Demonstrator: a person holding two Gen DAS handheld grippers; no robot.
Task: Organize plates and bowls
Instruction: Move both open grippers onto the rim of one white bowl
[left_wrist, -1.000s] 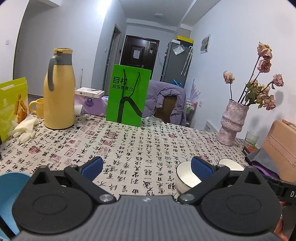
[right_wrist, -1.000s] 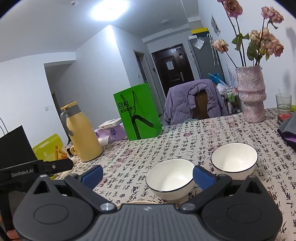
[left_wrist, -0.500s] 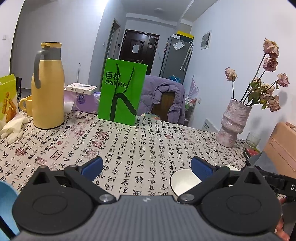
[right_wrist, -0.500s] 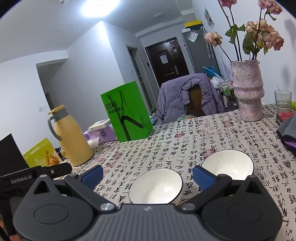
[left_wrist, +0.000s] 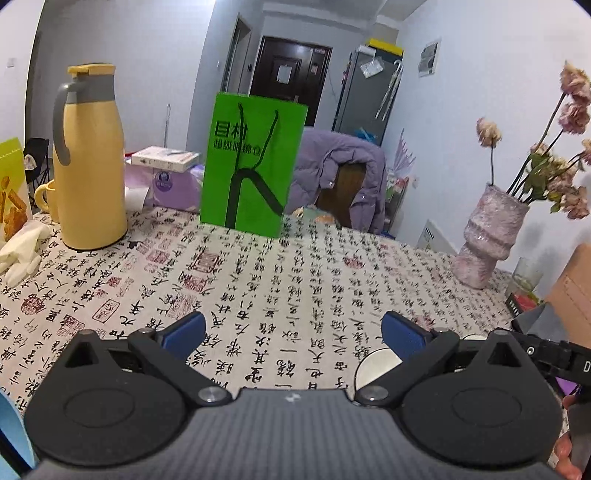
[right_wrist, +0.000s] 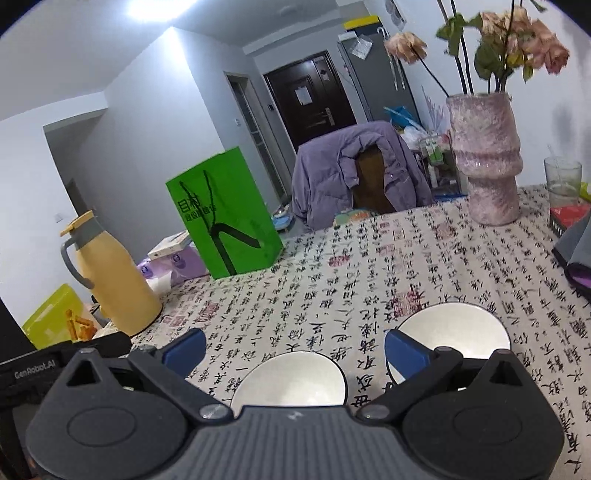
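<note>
Bowls: two white, side by side on the counter (right_wrist: 369, 258), both on the near side of the green bag (right_wrist: 225, 218). Near bowl (right_wrist: 291, 380) sits between the right gripper (right_wrist: 293, 349) fingers (spread wide, gripping nothing); far bowl (right_wrist: 458, 328) lies just right of it, apart. Left gripper (left_wrist: 291, 334) fingers likewise wide apart and empty, over bare cloth well short of the bag.

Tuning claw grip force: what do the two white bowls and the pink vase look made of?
Near bowl and far bowl: look like glazed ceramic, smooth and slightly glossy white with a thin dark rim line; melamine can't be excluded. Pink vase: probably stoneware or plaster, with a rough, mottled, matte surface.
</note>
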